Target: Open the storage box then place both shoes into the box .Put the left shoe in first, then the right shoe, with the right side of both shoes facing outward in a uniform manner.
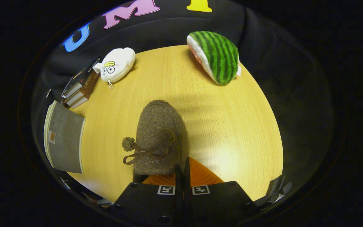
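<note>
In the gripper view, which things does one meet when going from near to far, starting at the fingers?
hand-held gripper, its fingers closed on the heel of the brown fuzzy shoe → white plush toy → watermelon plush

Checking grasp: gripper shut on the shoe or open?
Shut on the shoe: the gripper has its fingers nearly together, pinching the shoe's rear edge.

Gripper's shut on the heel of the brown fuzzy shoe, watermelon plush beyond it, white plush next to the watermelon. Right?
Not quite. The gripper view shows the white plush beside the books, apart from the watermelon plush. The gripper is shut on the brown fuzzy shoe's heel.
</note>
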Demonstrator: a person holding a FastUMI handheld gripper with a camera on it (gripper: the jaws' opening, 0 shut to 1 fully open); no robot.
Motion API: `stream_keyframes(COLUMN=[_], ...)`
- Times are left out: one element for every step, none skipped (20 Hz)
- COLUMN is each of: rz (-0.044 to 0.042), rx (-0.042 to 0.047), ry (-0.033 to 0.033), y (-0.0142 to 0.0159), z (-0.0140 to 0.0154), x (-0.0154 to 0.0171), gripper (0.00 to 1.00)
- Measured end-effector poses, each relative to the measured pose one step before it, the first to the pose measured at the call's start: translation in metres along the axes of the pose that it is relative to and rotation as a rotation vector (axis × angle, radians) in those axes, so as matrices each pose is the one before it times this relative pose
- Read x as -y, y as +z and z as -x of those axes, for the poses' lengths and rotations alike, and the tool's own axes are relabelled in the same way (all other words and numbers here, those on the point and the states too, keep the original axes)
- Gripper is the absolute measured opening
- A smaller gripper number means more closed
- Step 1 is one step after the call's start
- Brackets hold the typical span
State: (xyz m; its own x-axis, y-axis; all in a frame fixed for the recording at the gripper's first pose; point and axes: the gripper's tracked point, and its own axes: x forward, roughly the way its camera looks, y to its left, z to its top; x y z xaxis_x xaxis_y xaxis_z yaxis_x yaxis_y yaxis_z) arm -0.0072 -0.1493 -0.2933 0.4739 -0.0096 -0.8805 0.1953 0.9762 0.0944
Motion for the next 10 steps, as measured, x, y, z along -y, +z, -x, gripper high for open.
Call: stream_keyframes(rz=[-0.01202,-0.01244,-0.00104,0.00273,0.0015,-0.00461,-0.00654,-0.00772,-0.00435,-0.00658], rx=[0.01203,0.01269,0.01125,0.01682,0.01406,0.00979,0.00796,0.01015,0.00788,0.00995], ry=[0.00058,0.00191,-0.00097,0.0012,0.00727,0.00942,0.01263,0.01407,0.00963,0.00629], y=[0.00375,0.00362,0.00293,0.00359,0.00495,0.00378,0.00436,0.00442,0.00439,0.00473], z=[0.01087,0.01146,0.01176,0.01202,0.01172,0.01145,0.01104,0.01041,0.01116,0.00908], x=[-0.00783,-0.01009,-0.00946,-0.00942,-0.01165,-0.0126,-0.01319,-0.01405,-0.01144,-0.0136], gripper=[0.05,0.05,0.05,0.05,0.05,0.05,0.05,0.05,0.05,0.05])
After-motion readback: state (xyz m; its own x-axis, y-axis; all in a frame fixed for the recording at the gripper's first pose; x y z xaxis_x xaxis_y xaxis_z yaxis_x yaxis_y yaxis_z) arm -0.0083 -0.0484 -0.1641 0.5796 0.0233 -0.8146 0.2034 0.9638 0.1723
